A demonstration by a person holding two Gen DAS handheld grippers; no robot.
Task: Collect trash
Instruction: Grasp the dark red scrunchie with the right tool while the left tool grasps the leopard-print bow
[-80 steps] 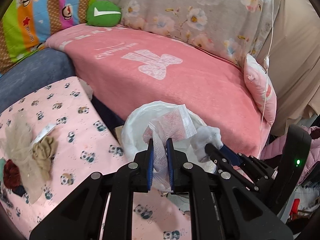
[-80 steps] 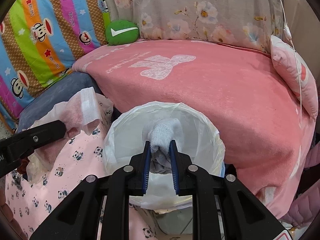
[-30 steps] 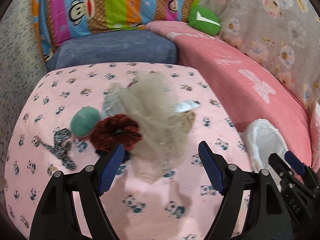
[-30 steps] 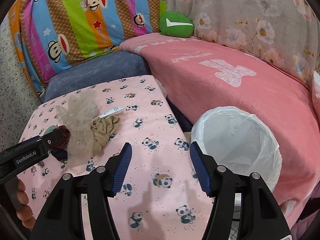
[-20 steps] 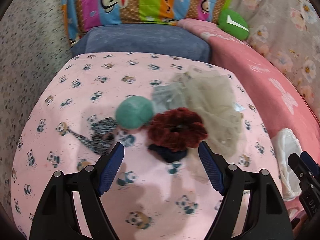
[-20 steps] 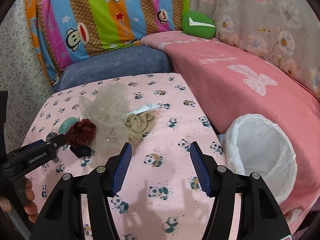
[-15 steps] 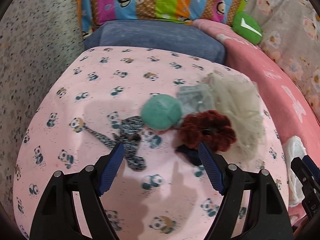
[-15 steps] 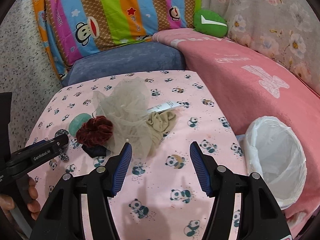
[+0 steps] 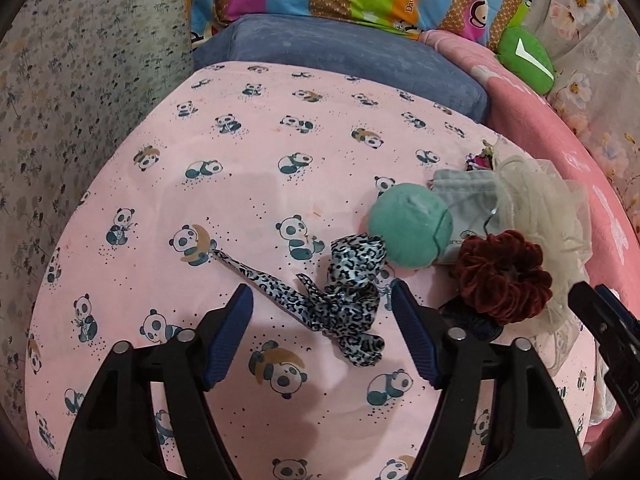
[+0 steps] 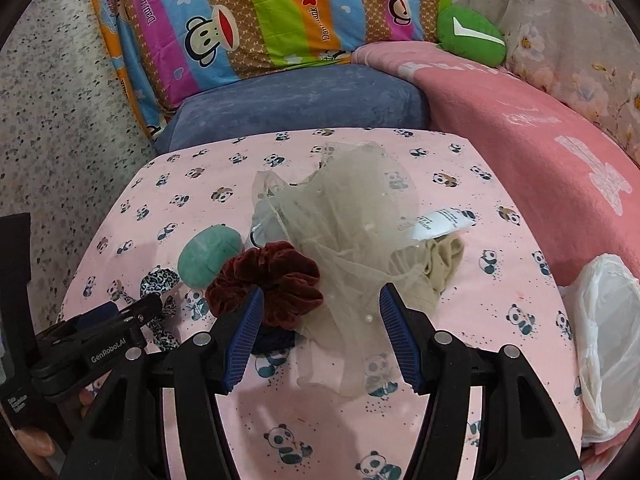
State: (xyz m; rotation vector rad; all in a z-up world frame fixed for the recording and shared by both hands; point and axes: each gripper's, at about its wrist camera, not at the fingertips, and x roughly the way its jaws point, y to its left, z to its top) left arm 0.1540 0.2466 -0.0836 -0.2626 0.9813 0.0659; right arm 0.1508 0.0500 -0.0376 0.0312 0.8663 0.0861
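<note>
Two hand-held grippers point(image 9: 322, 334) point(image 10: 321, 330) gape empty above perhaps seven scraps and one bin point(image 10: 612, 344).

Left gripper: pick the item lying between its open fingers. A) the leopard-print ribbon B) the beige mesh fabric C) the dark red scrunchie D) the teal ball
A. In the left wrist view, the left gripper is open over the pink panda cloth with only the leopard-print ribbon framed between its blue pads, untouched by either.
</note>
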